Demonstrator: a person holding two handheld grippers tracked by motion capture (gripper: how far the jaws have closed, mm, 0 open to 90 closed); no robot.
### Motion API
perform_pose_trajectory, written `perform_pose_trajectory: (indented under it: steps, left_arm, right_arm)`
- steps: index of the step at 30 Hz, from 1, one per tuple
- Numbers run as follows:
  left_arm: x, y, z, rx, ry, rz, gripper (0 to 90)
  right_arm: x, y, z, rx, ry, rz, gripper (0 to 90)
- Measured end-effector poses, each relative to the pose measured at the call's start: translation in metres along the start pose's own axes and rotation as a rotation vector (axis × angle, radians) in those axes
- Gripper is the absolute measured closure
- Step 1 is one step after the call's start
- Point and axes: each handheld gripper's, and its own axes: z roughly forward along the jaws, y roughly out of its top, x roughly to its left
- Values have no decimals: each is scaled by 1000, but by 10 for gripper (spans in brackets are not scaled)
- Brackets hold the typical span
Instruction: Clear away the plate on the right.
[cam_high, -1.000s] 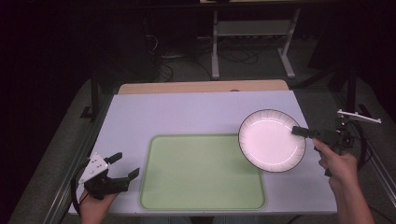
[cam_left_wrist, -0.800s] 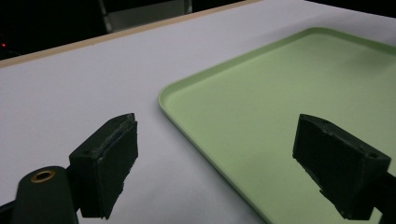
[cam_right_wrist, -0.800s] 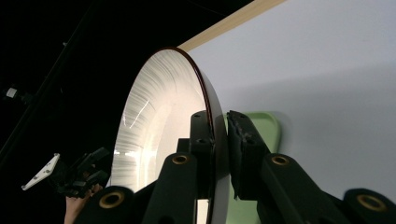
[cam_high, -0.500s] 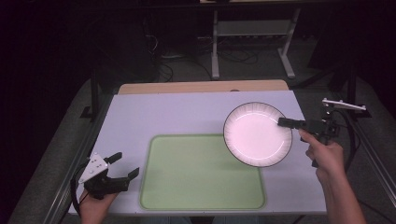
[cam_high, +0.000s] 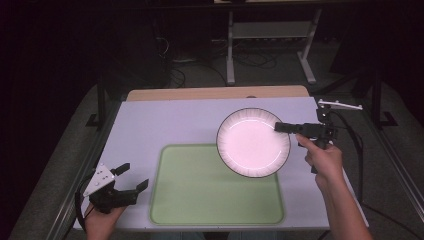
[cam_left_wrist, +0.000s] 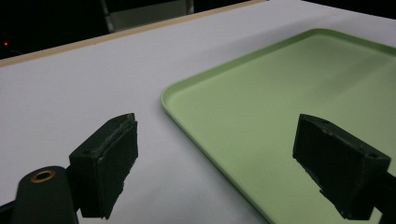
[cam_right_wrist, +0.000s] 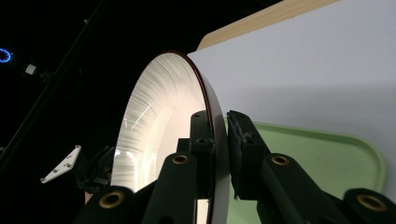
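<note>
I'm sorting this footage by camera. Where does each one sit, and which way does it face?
High view: above the person's side, looking forward and down on the table; both forearms, left claw, right claw gripping the plate.
Left gripper view: rides the left claw, looking between its open jaws across the green tray.
Right gripper view: rides the right claw, looking along jaws clamped on the plate's rim.
Shared: all three show the tray.

A white plate (cam_high: 253, 142) with fine ribbed lines and a dark brown rim is showing against a pale green tray (cam_high: 200, 200), a lavender-white tabletop (cam_high: 165, 122) and black jaws.
</note>
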Motion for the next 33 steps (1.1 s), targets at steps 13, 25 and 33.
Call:
perform_pose_trajectory:
  steps: [13,25,33]
  left_arm:
    - [1,0,0,-2,-1,-4,139]
    - [0,0,1,-5,-7,-3,139]
    - [0,0,1,-6,-10,-2,139]
  right_arm:
    - [7,-9,32,23,32,11,799]
    - [3,-19,59,53,6,19,795]
    - [0,-28,75,79,-26,16,794]
